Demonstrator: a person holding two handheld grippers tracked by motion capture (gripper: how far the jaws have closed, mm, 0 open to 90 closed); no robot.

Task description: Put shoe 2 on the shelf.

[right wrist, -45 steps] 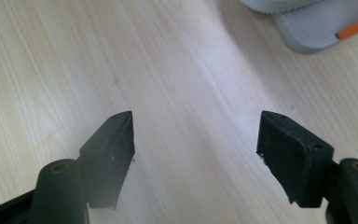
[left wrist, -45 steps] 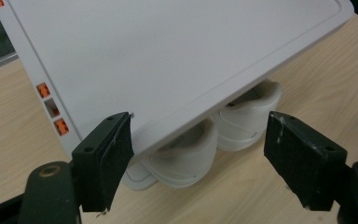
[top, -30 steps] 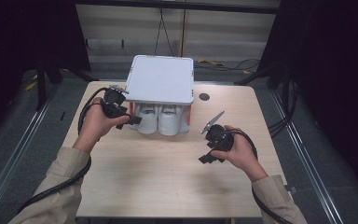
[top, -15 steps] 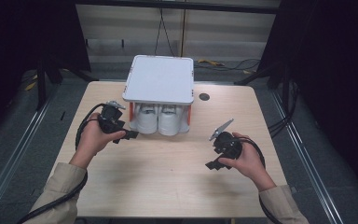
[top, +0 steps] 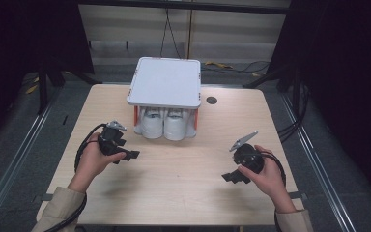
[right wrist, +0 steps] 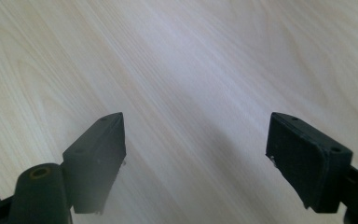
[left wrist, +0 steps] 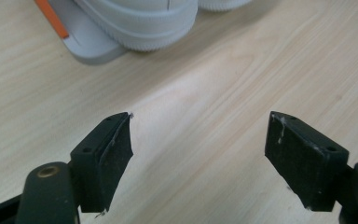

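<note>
The desk (top: 174,193) fills the middle and lower part of the high view. A rack (top: 165,82) stands at the desk's upper centre, its flat top over two shoes (top: 164,124) that sit side by side beneath it. A small hole (top: 211,100) lies just right of the rack. The left gripper (top: 130,155) is at the left of centre, below and left of the rack, near the shoes but apart from them. The right gripper (top: 232,178) is at the lower right, well apart from the rack. In the left gripper view, a shoe (left wrist: 144,23) and the rack's base (left wrist: 86,44) sit at the upper left, above the fingers (left wrist: 105,158).
</note>
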